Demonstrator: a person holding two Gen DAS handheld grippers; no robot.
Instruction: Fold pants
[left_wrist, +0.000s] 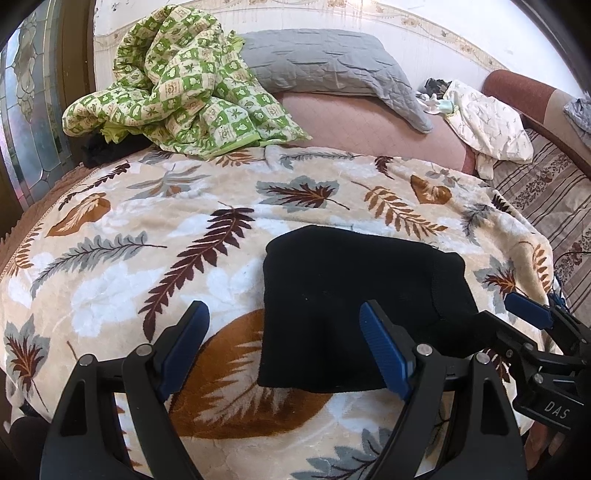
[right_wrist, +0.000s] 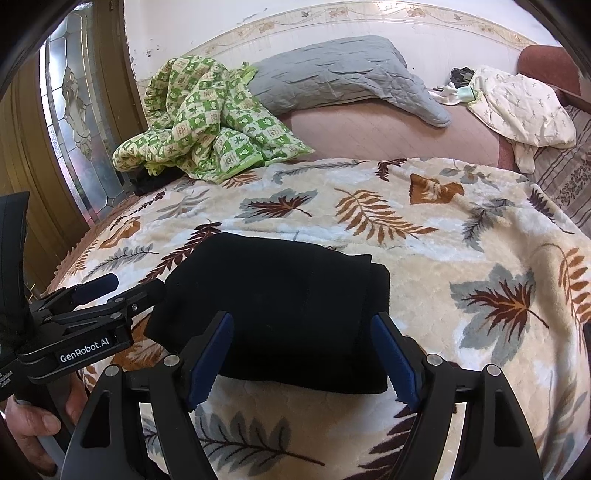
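While the big bed (left_wrist: 110, 258) with its leafy blanket (left_wrist: 332, 192) fills both pictures, the black pants (left_wrist: 351, 314) lie on that blanket near the front edge, already folded into a small thick block. At the back sit a green checked quilt (left_wrist: 177, 92), a gray pillow (left_wrist: 325, 62) and a small white cloth (left_wrist: 487, 122), all well apart from the pants.

I think the pants are soft and floppy, not heavy and not slippery, since the cloth looks thick and a bit fuzzy. They will sag if only one corner is lifted. A good place to take hold looks like the two near corners of the block, one for each hand, pinching all the layers at once.

The left tongs (left_wrist: 284, 347) are wide apart and hold nothing, and one finger hangs over the near left part of the pants. The right tongs (right_wrist: 303, 354) are also wide apart and empty, right over the near edge.

The right view shows the thick rolled edge on the right side of the pants and a bare hand (right_wrist: 33, 421) holding the left tool. The left view shows the pants' left edge better
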